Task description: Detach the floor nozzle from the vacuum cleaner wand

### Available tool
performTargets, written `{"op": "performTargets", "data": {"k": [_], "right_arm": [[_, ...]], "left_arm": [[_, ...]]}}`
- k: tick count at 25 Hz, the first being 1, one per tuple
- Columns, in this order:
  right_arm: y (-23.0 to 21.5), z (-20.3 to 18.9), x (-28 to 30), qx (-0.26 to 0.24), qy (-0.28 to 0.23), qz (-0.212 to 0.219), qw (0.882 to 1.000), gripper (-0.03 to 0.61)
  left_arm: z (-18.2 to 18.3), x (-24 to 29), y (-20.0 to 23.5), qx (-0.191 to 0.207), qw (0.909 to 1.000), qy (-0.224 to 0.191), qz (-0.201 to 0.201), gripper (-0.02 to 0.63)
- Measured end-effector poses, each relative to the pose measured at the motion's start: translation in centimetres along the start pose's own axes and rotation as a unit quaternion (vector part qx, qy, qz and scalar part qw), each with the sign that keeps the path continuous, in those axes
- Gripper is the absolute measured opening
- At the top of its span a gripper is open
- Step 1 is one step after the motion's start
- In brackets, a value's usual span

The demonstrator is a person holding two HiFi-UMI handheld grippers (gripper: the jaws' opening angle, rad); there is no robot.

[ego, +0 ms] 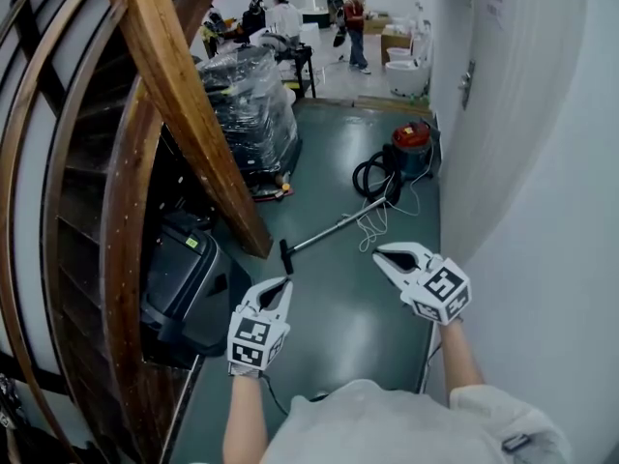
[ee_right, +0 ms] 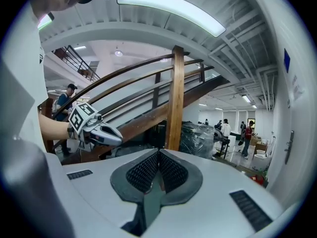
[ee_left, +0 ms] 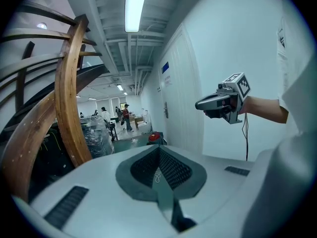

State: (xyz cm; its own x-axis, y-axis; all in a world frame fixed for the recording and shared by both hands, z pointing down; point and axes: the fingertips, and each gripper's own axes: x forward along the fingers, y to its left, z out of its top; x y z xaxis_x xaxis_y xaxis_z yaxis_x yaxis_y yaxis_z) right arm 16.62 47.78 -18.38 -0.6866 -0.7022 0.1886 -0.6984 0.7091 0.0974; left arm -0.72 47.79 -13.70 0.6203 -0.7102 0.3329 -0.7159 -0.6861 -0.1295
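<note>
The floor nozzle (ego: 286,257), a small black head, lies on the green floor (ego: 329,346) at the near end of a slim silver wand (ego: 334,230), which runs back to a coiled black hose (ego: 370,175) and a red canister (ego: 412,143). The left claw (ego: 285,283) and right claw (ego: 379,252) are both closed together and empty, held in the air.

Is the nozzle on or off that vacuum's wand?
On: the black nozzle sits joined to the near end of the wand, which lies flat on the floor.
</note>
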Motion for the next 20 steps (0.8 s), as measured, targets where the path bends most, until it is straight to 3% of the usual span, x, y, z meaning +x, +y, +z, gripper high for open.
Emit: {"op": "performTargets", "data": {"k": [4,8,12,20], "right_arm": [[-0.7,0.1,-1.0,-0.019,0.004,-0.005,1.000,0.028],[-1.4,0.6,-2.5,0.007,-0.016,0.012,1.000,0.028],[-2.0,-0.6,-3.6,0.009,-0.002,0.029,1.000,0.028],[-3.3,-1.6,-4.3,0.002,-0.017,0.038,0.999,0.028]], "left_arm": [[0.2,0.7,-0.9,-0.009,0.9999,0.003,0.007,-0.002],[0.6,1.0,-1.6,-0.023,0.9994,0.002,0.024,0.000],[0.9,1.3,-3.1,-0.022,0.9993,-0.002,0.031,-0.001],[0.5,3.6,-4.0,-0.033,0.9992,0.007,0.022,-0.002]]}}
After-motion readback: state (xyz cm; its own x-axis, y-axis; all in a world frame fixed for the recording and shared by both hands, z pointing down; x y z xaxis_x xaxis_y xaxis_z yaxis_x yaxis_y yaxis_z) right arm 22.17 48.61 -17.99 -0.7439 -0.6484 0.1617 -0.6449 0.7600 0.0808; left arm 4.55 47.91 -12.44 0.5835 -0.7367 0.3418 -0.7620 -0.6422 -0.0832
